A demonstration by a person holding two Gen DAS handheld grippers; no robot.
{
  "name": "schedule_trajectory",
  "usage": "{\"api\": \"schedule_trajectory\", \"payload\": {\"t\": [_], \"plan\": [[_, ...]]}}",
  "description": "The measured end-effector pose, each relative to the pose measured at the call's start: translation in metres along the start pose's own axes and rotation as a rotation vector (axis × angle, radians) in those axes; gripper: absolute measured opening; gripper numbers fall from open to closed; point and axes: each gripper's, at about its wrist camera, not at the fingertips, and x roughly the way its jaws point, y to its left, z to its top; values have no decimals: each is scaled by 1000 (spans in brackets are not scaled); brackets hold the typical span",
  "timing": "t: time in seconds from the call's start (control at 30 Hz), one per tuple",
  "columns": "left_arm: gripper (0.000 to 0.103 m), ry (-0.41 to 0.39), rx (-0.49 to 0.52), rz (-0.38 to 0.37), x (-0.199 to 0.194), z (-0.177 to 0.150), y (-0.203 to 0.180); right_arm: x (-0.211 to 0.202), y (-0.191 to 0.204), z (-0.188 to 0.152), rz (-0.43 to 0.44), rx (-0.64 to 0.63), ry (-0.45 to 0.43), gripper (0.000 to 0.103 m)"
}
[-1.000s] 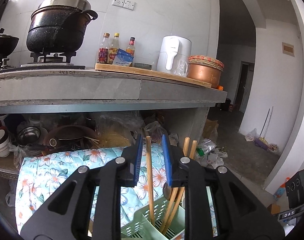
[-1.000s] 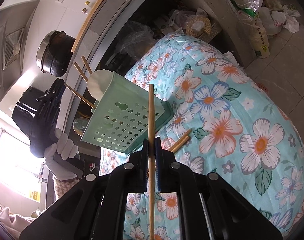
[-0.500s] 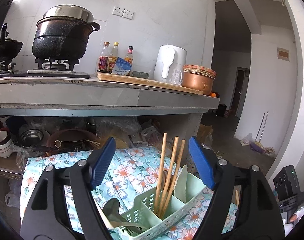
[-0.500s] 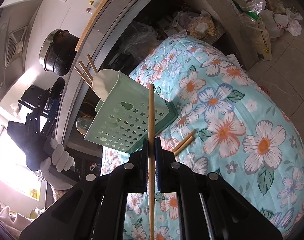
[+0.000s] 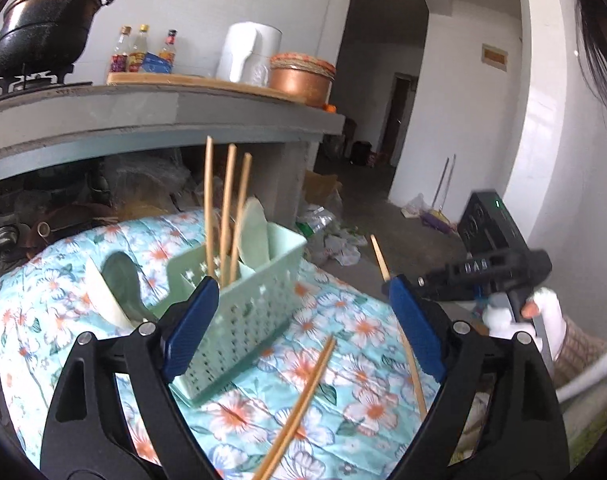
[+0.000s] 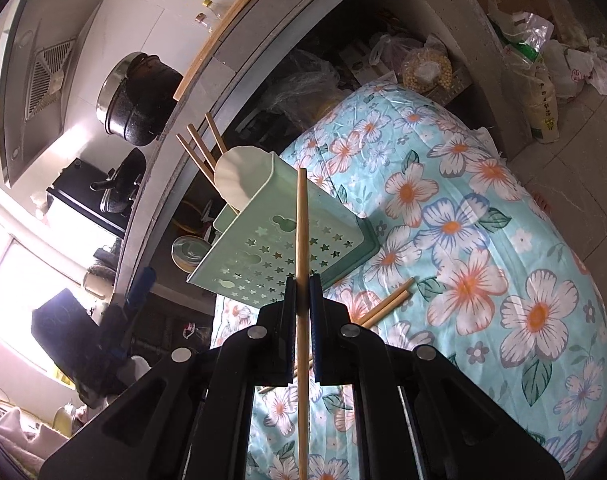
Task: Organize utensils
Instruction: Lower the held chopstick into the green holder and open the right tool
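A pale green utensil basket (image 5: 247,312) stands on the floral cloth (image 5: 367,320). Three wooden chopsticks (image 5: 223,208) stand in it beside a pale spoon (image 5: 255,228). More pale spoons (image 5: 111,292) lean at its left end. My left gripper (image 5: 299,300) is in front of the basket, its jaws opening wide and gripping nothing. A loose pair of chopsticks (image 5: 299,396) lies on the cloth below it. My right gripper (image 6: 302,280) is shut on a single chopstick (image 6: 301,220), held upright in front of the basket (image 6: 335,240). The loose pair (image 6: 387,304) lies just right of it.
A stone counter (image 5: 151,120) behind carries a black pot (image 5: 43,28), sauce bottles (image 5: 143,48), a white appliance (image 5: 249,54) and a copper pot (image 5: 301,80). Bowls and bags crowd the shelf under it. Plastic bags (image 6: 551,68) lie on the tiled floor past the cloth.
The left gripper let go of a chopstick standing in the basket, opened wide, drew back and tipped down. The right gripper rose slightly, still holding its chopstick.
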Motion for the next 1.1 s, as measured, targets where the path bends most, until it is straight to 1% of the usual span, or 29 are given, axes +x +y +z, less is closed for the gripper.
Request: {"api": "schedule_trajectory", "payload": {"t": [0.13,0.2,0.37,0.5,0.7,0.97,1.1], "plan": [[83,86,-1,-49,15,-25,-15,-3,13,9,10,-39,-15,7],[83,109,-16,-55,21,-33,-17,-5,19,13,15,-59,-24,7],[83,141,-55,-40,29,-47,-14,-13,40,26,31,-122,-49,7],[83,164,-80,-9,35,-53,-7,-19,63,43,64,-185,-76,7],[83,165,-133,18,35,-58,0,-24,119,81,153,-316,-129,7],[83,173,-150,37,30,-62,4,-6,183,126,228,-446,-195,7],[83,171,-164,48,26,-62,8,13,208,138,223,-524,-235,7]]}}
